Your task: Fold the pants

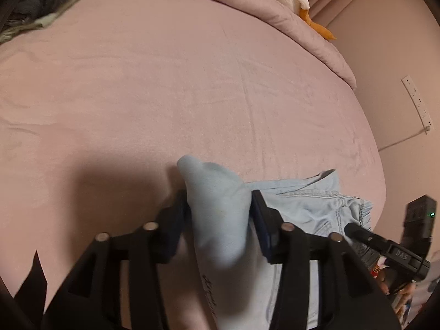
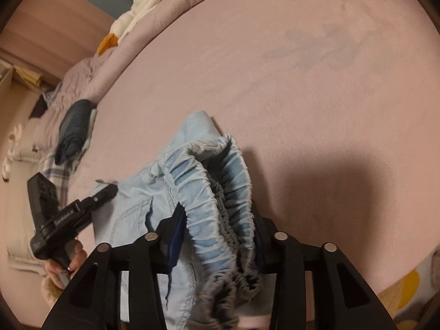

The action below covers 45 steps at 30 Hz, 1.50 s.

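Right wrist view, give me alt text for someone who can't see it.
The right claw grips the elastic waistband of light blue pants above a pink bed. The left claw reaches in from the left onto the fabric; dark folded clothes lie farther back.

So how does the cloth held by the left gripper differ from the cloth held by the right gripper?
The left gripper clamps a smooth, plain fold of the light blue denim pants. The right gripper clamps the gathered elastic waistband, ruffled and thick. Both are shut on the same garment.
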Each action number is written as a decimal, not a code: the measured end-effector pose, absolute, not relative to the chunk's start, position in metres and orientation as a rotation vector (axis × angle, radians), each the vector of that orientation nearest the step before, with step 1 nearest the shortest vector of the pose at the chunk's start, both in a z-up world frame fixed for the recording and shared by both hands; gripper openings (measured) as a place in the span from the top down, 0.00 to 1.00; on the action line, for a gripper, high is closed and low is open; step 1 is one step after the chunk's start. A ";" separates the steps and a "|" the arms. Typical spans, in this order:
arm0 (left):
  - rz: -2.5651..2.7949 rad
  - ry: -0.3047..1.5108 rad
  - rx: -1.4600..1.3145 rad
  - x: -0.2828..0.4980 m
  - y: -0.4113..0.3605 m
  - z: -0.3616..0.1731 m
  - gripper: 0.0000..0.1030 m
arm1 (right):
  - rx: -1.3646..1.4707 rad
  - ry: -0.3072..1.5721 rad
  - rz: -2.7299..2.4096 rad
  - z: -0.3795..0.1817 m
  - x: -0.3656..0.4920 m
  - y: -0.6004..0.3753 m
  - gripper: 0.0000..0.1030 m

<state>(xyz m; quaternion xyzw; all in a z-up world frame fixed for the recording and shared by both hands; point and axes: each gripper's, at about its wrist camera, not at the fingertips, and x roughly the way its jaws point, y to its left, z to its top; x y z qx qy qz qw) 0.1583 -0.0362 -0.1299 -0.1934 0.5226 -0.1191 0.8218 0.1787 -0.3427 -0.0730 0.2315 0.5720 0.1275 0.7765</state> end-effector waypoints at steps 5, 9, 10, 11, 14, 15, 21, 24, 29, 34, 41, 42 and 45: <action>-0.303 1.089 -0.425 0.144 -0.035 -0.126 0.39 | 0.432 1.170 0.253 -0.051 0.190 -0.339 0.46; -0.252 1.130 -0.349 0.146 -0.043 -0.141 0.55 | 0.402 1.185 0.204 -0.062 0.201 -0.337 0.53; -0.266 1.117 -0.355 0.145 -0.043 -0.142 0.57 | 0.390 1.170 0.206 -0.063 0.201 -0.336 0.61; -0.262 1.115 -0.343 0.144 -0.045 -0.142 0.57 | 0.387 1.160 0.202 -0.062 0.200 -0.335 0.64; -0.245 1.108 -0.309 0.142 -0.049 -0.140 0.57 | 0.371 1.128 0.184 -0.058 0.195 -0.335 0.67; -0.235 1.102 -0.295 0.140 -0.051 -0.140 0.57 | 0.363 1.125 0.179 -0.060 0.193 -0.335 0.67; -0.177 1.107 -0.317 0.122 -0.052 -0.133 0.55 | 0.320 1.127 0.142 -0.061 0.193 -0.327 0.66; -0.222 1.117 -0.365 0.097 -0.049 -0.123 0.48 | 0.336 1.115 0.133 -0.044 0.179 -0.334 0.56; -0.311 1.152 -0.434 0.051 -0.053 -0.126 0.43 | 0.334 1.131 0.169 -0.038 0.141 -0.344 0.47; -0.339 1.213 -0.456 0.023 -0.065 -0.147 0.46 | 0.330 1.183 0.173 -0.052 0.115 -0.341 0.47; -0.330 1.155 -0.428 0.011 -0.068 -0.139 0.80 | 0.304 1.151 0.205 -0.047 0.115 -0.328 0.77; -0.331 1.151 -0.433 0.009 -0.065 -0.137 0.81 | 0.288 1.138 0.198 -0.043 0.115 -0.326 0.78; -0.332 1.148 -0.413 0.007 -0.061 -0.134 0.82 | 0.298 1.123 0.203 -0.039 0.112 -0.326 0.79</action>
